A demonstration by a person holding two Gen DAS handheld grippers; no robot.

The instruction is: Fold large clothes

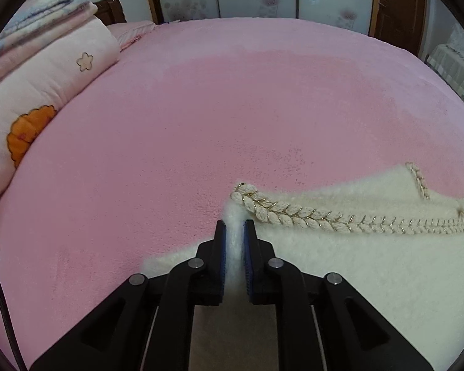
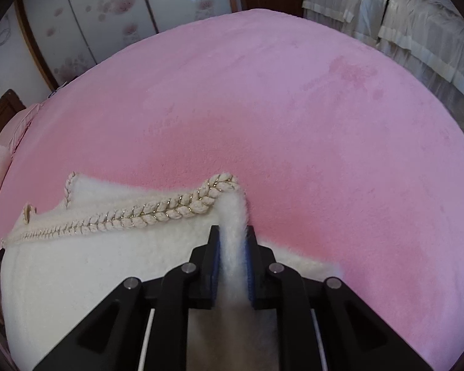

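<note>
1 fluffy white garment (image 1: 371,266), 1 pink bed (image 1: 201,108) — 2 tools (1 per hand): left tool (image 1: 234,227), right tool (image 2: 233,232).

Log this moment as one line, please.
phase: grasp | left gripper: shut on white fuzzy garment corner | right gripper: shut on opposite corner | garment: on pink bed

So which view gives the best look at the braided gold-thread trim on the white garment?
The right wrist view: the braided trim runs nearly whole across the white garment, from its far end to the corner by the right gripper. The left wrist view shows the trim too, but it runs out of frame at the right edge.
</note>
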